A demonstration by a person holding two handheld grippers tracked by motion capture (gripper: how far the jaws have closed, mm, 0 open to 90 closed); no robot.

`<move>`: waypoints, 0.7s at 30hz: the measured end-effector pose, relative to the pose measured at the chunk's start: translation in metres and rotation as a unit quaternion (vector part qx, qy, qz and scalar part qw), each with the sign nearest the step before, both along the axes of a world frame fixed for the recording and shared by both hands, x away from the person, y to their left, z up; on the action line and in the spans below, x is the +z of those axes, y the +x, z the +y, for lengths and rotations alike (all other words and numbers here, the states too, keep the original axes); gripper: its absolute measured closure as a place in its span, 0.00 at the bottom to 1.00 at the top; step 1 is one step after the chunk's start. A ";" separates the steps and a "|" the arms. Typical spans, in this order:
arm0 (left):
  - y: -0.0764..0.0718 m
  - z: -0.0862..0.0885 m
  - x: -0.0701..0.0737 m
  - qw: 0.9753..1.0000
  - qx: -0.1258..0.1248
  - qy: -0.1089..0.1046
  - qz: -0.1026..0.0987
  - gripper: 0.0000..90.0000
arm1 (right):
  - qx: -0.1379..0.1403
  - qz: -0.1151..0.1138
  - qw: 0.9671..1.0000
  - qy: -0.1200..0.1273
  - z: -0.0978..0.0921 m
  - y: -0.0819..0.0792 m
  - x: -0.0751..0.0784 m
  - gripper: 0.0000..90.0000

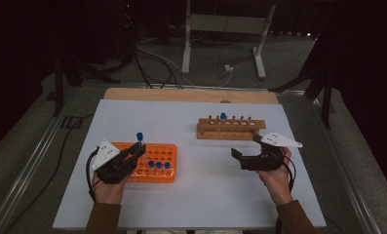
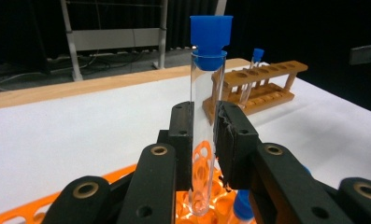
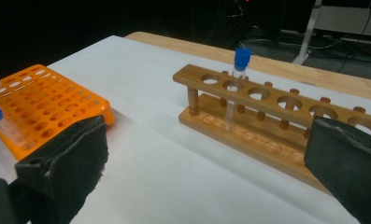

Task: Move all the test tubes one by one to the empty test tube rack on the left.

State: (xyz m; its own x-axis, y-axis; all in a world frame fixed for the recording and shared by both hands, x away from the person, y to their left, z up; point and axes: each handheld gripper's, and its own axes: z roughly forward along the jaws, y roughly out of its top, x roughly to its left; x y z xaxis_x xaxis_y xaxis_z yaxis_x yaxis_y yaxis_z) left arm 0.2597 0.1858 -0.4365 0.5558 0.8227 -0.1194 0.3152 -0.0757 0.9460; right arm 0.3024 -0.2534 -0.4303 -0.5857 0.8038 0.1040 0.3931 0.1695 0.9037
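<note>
In the high view, a clear glass test tube with a blue cap (image 1: 139, 137) is held upright by the left gripper (image 1: 135, 152) over the back-left corner of the orange plastic perforated rack (image 1: 167, 170); the wooden six-hole rack (image 1: 230, 128) lies to the right, nearer the right gripper (image 1: 244, 157). In the left gripper view, the jaws are closed on the tube's mid-length, its long axis vertical, the wooden rack ahead and right. In the right gripper view, the jaws are spread wide and empty, facing the wooden rack.
</note>
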 end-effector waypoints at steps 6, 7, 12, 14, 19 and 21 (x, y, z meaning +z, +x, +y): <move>-0.002 0.000 -0.007 1.000 0.000 0.002 0.004 0.87 | -0.001 0.006 1.000 0.001 -0.006 -0.002 -0.006 0.00; -0.003 0.000 -0.008 1.000 -0.001 0.003 0.004 0.87 | -0.002 0.005 1.000 0.002 -0.007 -0.003 -0.006 0.00; -0.005 0.000 -0.014 1.000 -0.003 0.000 0.007 0.87 | -0.006 0.004 1.000 0.003 -0.011 -0.006 -0.009 0.00; -0.006 0.000 -0.016 1.000 -0.002 -0.001 0.009 0.87 | -0.007 0.006 1.000 0.003 -0.012 -0.007 -0.010 0.00; -0.008 0.001 -0.020 1.000 -0.003 0.000 0.012 0.87 | -0.009 0.004 1.000 0.008 -0.015 -0.007 -0.009 0.00; -0.008 0.001 -0.021 1.000 -0.004 0.001 0.014 0.87 | -0.007 0.004 1.000 0.009 -0.015 -0.007 -0.010 0.00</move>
